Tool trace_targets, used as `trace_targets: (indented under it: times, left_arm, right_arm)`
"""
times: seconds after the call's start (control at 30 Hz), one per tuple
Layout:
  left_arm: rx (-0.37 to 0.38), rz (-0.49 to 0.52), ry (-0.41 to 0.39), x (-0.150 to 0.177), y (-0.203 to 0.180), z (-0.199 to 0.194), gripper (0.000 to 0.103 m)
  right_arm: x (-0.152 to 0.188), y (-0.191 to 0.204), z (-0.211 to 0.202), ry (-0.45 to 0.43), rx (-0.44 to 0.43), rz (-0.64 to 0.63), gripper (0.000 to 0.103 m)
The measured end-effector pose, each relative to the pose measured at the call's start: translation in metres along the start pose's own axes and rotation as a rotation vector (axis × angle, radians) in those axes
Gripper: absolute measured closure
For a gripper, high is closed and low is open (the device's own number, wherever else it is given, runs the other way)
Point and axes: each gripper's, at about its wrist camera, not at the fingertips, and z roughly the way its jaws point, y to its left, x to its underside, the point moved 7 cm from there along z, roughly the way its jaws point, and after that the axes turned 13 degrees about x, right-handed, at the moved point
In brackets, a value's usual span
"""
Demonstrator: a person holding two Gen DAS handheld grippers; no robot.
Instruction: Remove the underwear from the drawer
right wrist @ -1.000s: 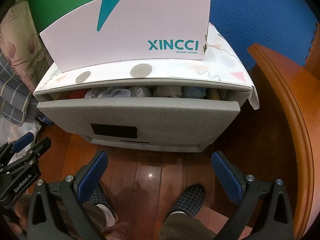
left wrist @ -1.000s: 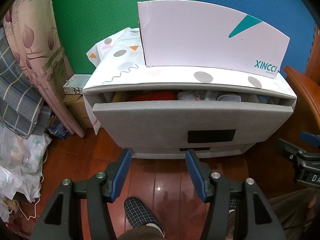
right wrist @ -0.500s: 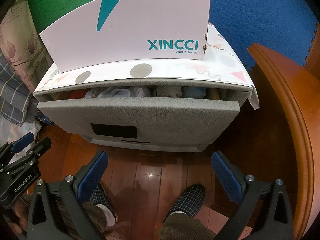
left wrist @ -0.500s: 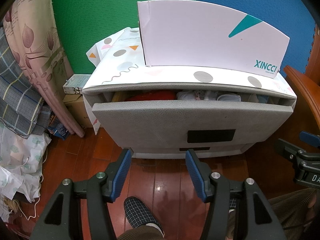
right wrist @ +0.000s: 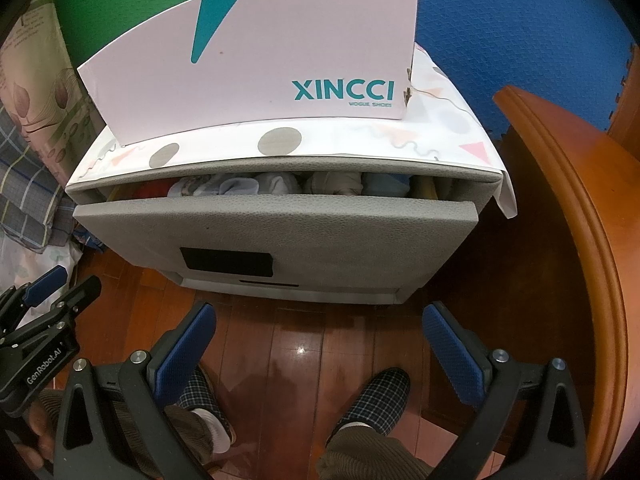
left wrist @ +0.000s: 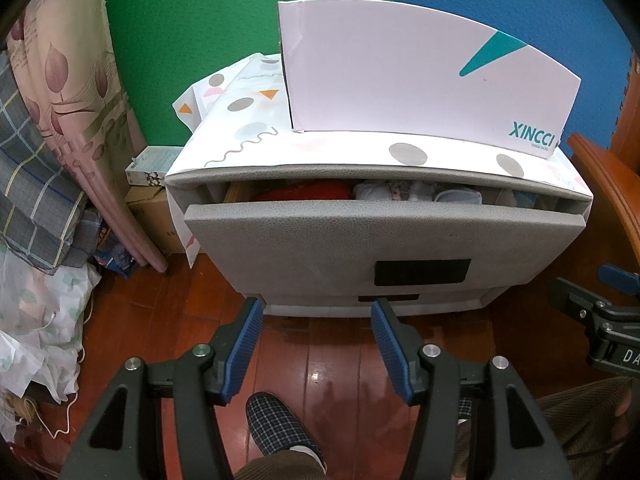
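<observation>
Below the white box [left wrist: 424,80], the top drawer [left wrist: 384,248] of the grey cabinet [right wrist: 280,168] stands part open, and folded underwear [right wrist: 256,186] lies packed in a row just behind its front panel. Both grippers hang over the wood floor [left wrist: 336,364] near the cabinet, well apart from the drawer. The left gripper [left wrist: 316,344] has its jaws moderately apart with nothing between them; the right gripper [right wrist: 320,344] has its jaws wide, also empty.

The step in hand looks like the reach into the drawer, and nothing is yet taken out. The gap above the panel is narrow, so the drawer may want pulling out further, probably by the dark recess [right wrist: 226,262] in its front. Then one gripper should come down from above onto a single folded piece, close on its top fold, and lift straight up so the neighbours are not dragged out with it. The pale pieces near the middle are easiest to reach.

Only the tops of the garments show; which of them are underwear, and what the red cloth [left wrist: 304,192] at the left is, cannot be told. The drawer's depth is hidden under the cabinet top. A person's slippered feet [right wrist: 376,396] show near the bottom edge.
</observation>
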Motion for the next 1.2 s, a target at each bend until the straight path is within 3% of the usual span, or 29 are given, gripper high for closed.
trace_targets:
  times: [0.5, 0.83, 0.97, 1.2]
  left_arm:
    - [0.035, -0.074, 0.008, -0.001, 0.012, 0.002, 0.045]
    - [0.079, -0.153, 0.020, -0.002, 0.030, 0.003, 0.045]
    - [0.144, -0.236, 0.050, -0.002, 0.043, 0.008, 0.045]
    - [0.261, -0.454, 0.002, -0.016, 0.071, 0.009, 0.045]
  right_arm:
    - [0.001, -0.035, 0.006, 0.061, 0.025, 0.106, 0.000]
    - [-0.001, -0.064, 0.004, 0.070, 0.082, 0.103, 0.000]
    - [0.000, -0.071, 0.007, 0.083, 0.066, 0.128, 0.000]
    - [0.003, -0.067, 0.011, 0.094, 0.049, 0.128, 0.000]
